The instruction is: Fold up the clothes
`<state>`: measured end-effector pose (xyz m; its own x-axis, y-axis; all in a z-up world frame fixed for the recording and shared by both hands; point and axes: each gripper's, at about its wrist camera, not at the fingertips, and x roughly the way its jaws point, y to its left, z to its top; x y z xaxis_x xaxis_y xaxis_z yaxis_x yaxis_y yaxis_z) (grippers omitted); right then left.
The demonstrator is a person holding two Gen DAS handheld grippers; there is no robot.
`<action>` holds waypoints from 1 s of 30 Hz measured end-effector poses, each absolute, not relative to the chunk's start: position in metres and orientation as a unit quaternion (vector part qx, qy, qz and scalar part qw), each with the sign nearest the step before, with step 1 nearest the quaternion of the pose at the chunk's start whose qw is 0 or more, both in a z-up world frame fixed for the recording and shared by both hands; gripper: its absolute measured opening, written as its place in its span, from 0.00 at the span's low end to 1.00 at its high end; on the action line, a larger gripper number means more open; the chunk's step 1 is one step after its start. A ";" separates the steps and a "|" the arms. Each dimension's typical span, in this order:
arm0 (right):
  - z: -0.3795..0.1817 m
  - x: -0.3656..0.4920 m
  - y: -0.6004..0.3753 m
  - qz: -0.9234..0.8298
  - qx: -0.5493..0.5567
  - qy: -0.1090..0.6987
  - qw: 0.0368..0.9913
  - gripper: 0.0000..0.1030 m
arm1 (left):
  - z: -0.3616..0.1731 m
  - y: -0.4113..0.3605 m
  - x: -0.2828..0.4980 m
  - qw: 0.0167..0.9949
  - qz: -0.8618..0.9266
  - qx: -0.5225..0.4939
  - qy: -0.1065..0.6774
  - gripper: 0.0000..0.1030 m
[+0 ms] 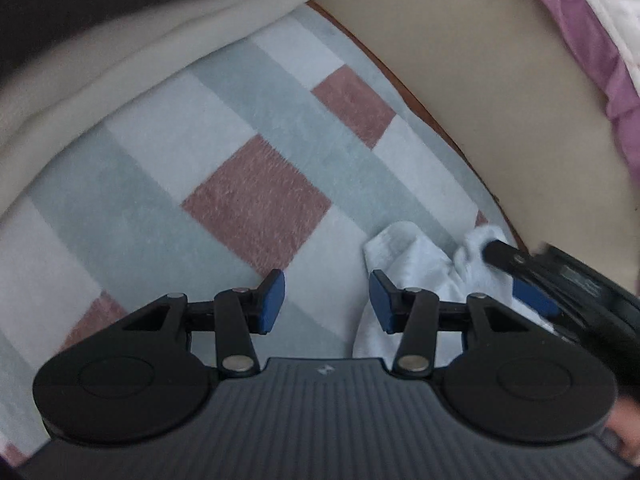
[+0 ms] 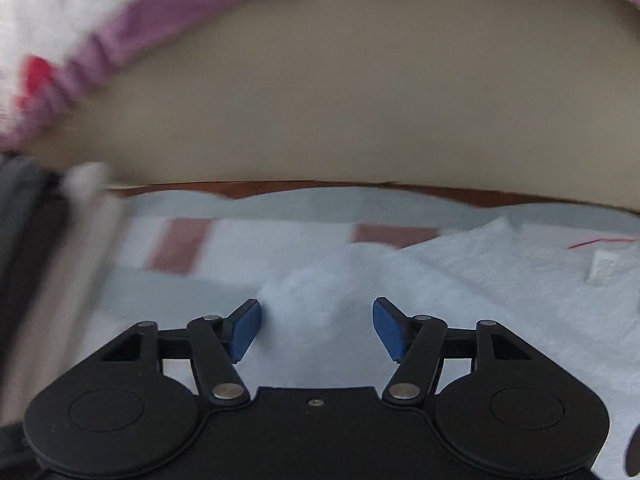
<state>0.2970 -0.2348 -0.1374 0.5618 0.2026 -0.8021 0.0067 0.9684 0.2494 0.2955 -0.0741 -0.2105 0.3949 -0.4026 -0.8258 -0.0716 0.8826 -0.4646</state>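
Note:
A pale blue garment (image 1: 416,272) lies rumpled on a checked blanket (image 1: 224,168) of grey-green, white and dusty-pink squares. My left gripper (image 1: 327,300) is open and empty, its right pad at the garment's left edge. The right gripper shows at the right of the left wrist view, one finger (image 1: 500,254) at a bunched fold of the garment. In the right wrist view my right gripper (image 2: 317,326) is open, jaws wide, straddling a raised hump of the pale blue garment (image 2: 460,276). A white label (image 2: 602,266) and a red thread (image 2: 588,243) show on the cloth.
Folded cream and dark clothes (image 1: 120,40) are stacked at the blanket's left; the stack also shows blurred in the right wrist view (image 2: 48,248). The blanket's far edge has a brown border (image 2: 320,188), then beige floor (image 2: 360,100). Purple-trimmed white bedding (image 1: 592,40) lies beyond.

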 end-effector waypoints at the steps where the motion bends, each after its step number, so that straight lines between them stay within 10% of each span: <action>1: -0.140 0.294 -0.235 0.062 0.108 0.463 0.878 0.62 | -0.209 -0.076 0.296 0.810 -0.107 -0.211 0.537 0.45; 5: -0.149 0.280 -0.237 0.084 0.089 0.454 0.883 0.11 | -0.201 -0.086 0.293 0.827 -0.127 -0.186 0.515 0.45; 23: -0.180 0.157 -0.338 0.049 0.120 0.421 0.898 0.01 | -0.196 -0.149 0.265 0.861 -0.221 -0.086 0.449 0.67; 30: -0.136 0.127 -0.356 0.022 0.141 0.437 0.888 0.13 | -0.208 -0.152 0.269 0.814 -0.282 -0.148 0.486 0.70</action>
